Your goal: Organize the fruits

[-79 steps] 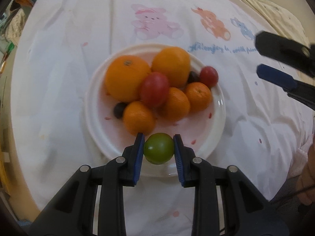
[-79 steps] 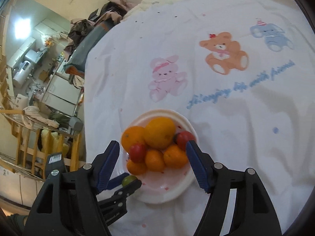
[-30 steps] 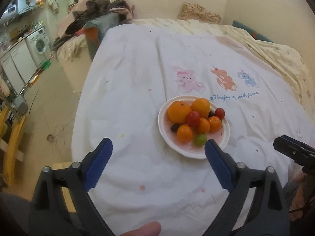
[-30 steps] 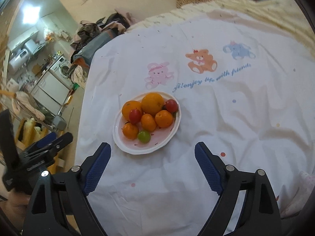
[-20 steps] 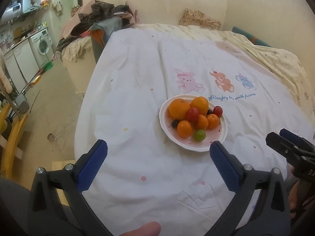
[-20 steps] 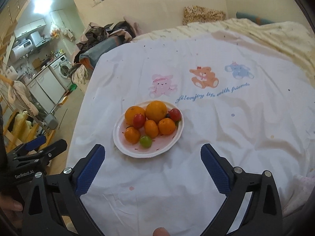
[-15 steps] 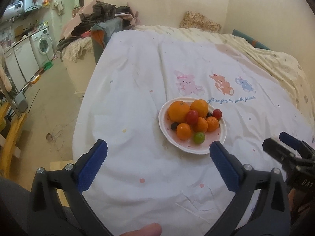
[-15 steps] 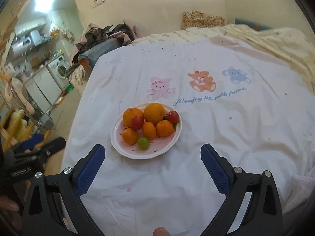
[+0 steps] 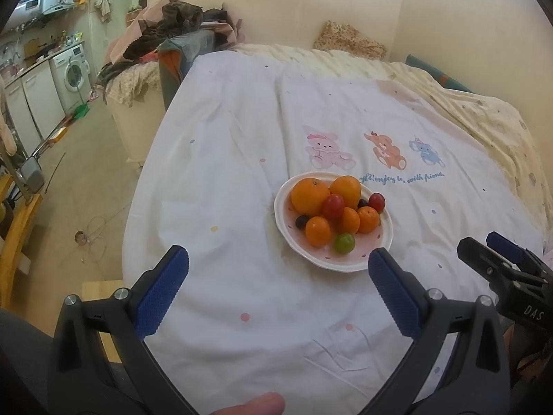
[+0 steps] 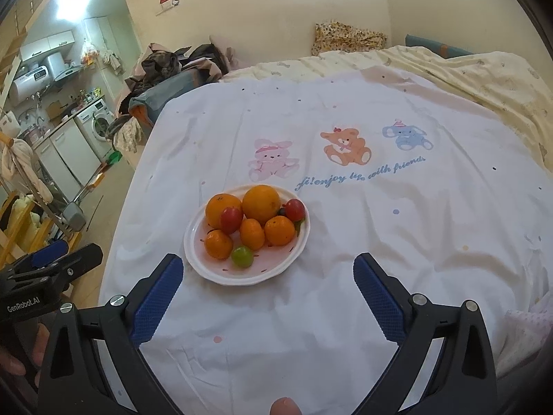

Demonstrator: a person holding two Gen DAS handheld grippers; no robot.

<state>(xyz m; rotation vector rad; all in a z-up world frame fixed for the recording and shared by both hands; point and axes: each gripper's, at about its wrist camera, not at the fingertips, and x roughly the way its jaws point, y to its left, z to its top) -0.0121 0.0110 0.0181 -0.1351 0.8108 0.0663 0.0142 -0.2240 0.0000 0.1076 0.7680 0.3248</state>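
Observation:
A white plate [image 9: 340,269] [image 10: 242,282] rests on the bedsheet and holds two big oranges [image 9: 309,196] [image 10: 261,204], several small mandarins [image 9: 318,231], two red tomatoes [image 9: 333,206] [image 10: 294,209], dark grapes [image 9: 301,221] and a green fruit [image 9: 344,243] [image 10: 242,256] near its front rim. My left gripper [image 9: 276,256] hangs open above the sheet, short of the plate, with nothing in it. My right gripper [image 10: 268,261] is also open and empty, to the plate's right. Each gripper shows at the edge of the other's view [image 9: 494,263] [image 10: 52,263].
The white sheet [image 9: 328,103] with printed cartoon animals [image 10: 345,148] covers a bed. Its left edge drops to the floor [image 9: 86,190]. A pile of clothes [image 9: 172,24] lies beyond, and a washing machine [image 9: 74,69] stands far left. A thumb tip [image 9: 249,404] shows at the bottom.
The left gripper let go of the green fruit, which now lies on the plate's front. Both grippers drew back and up from the plate, and their jaws spread wider.

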